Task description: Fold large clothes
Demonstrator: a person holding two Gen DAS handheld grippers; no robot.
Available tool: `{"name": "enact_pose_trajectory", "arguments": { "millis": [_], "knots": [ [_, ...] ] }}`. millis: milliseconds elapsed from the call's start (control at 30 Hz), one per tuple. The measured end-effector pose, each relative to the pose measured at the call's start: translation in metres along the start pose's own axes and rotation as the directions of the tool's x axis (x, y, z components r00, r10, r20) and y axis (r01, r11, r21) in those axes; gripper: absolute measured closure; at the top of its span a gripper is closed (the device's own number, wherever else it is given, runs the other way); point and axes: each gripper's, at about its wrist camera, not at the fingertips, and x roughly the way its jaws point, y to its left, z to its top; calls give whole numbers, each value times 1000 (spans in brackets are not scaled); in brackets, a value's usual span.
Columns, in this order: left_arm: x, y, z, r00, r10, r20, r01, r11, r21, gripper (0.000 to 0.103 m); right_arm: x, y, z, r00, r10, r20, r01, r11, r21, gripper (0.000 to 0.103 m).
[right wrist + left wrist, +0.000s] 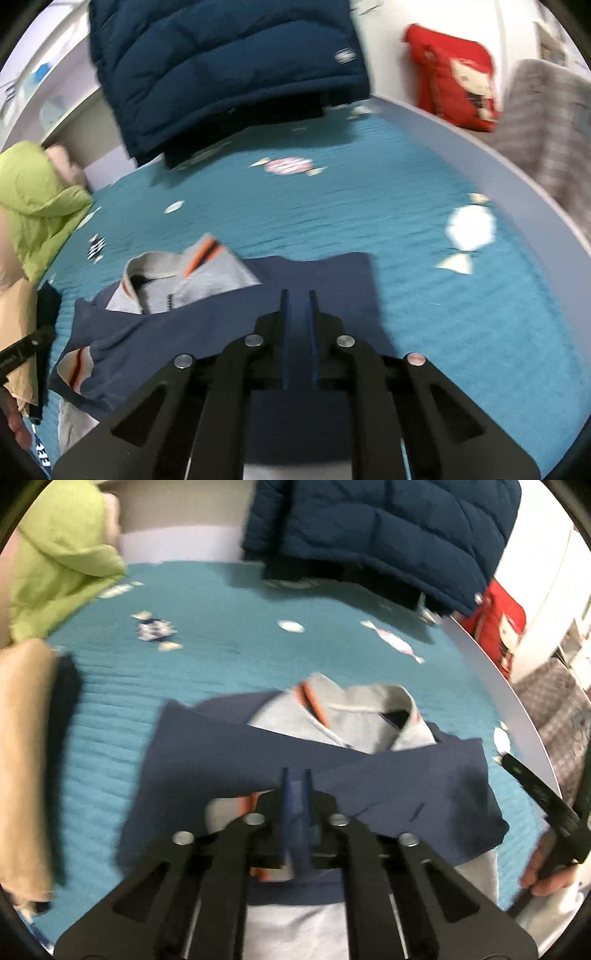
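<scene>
The navy-and-grey collared shirt (229,746) lies sleeves-crossed on the teal bedspread (229,602). Left gripper (295,775) pinches its navy fabric; right gripper (297,295) hovers, fingers narrowly apart.

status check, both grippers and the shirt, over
Left gripper nearly shut, holding nothing. Right gripper narrow gap, empty. Navy and grey shirt on teal bedspread, sleeves folded across. Nothing obstructing.

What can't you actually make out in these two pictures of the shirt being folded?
- Lower part of the navy and grey shirt: left wrist view, hidden behind the left gripper.
- Whether either gripper pinches cloth: blurred; the right gripper shows a narrow gap.
- Logo patch on the navy puffer jacket: right wrist view, too blurred to read.
</scene>
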Motion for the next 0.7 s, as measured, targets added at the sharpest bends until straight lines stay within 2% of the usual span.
{"name": "enact_pose_trajectory", "arguments": {
  "millis": [33, 67, 133, 167, 200, 267, 333, 367, 400, 467, 533, 567, 600, 700],
  "knots": [
    [11, -2, -3, 1000, -11, -13, 11, 1000, 3, 99, 18, 9, -2, 998, 47, -37, -48, 998, -36, 97],
    [27, -4, -7, 999, 6, -38, -5, 1000, 13, 100, 29, 12, -2, 996, 58, -64, -62, 996, -59, 97],
    [54, -1, -15, 994, 69, -84, -67, 998, 20, 102, 55, 14, -5, 993, 10, -114, -24, 992, -126, 97],
    [63, 8, -20, 994, 64, -91, -64, 998, 4, 102, 70, 4, -5, 988, -36, -149, 16, 991, -132, 99],
    [66, 15, -20, 995, 50, -82, -50, 999, -4, 101, 78, -14, -4, 983, -69, -170, 53, 994, -92, 103],
    [67, 25, -20, 997, 7, -78, -9, 999, -30, 100, 76, -52, 1, 985, -59, -163, 66, 997, 38, 103],
    [67, 25, -16, 997, 22, -78, -24, 999, -23, 100, 71, -78, 9, 973, -178, -147, 189, 980, 63, 103],
    [68, 23, -15, 996, 34, -77, -34, 999, -8, 100, 67, -91, 13, 975, -171, -141, 187, 977, 106, 103],
    [71, 20, -15, 996, 47, -79, -46, 999, 17, 100, 65, -103, 14, 981, -130, -141, 152, 976, 159, 103],
    [77, 17, -17, 996, 49, -80, -47, 999, 23, 101, 75, -107, 10, 973, -143, -183, 164, 981, 107, 103],
    [73, 18, -16, 995, 58, -84, -56, 998, 23, 101, 69, -97, 14, 967, -187, -172, 199, 978, 56, 103],
    [67, 15, -15, 995, 61, -81, -59, 998, 22, 100, 61, -93, 17, 974, -170, -151, 184, 980, 82, 101],
    [58, 14, -15, 996, 60, -69, -59, 998, 22, 100, 44, -86, 22, 987, -132, -92, 142, 983, 114, 101],
    [31, -3, -10, 997, 71, 13, -71, 994, 83, 100, 12, -54, 29, 998, -63, 21, 61, 995, 83, 101]
  ]
}}
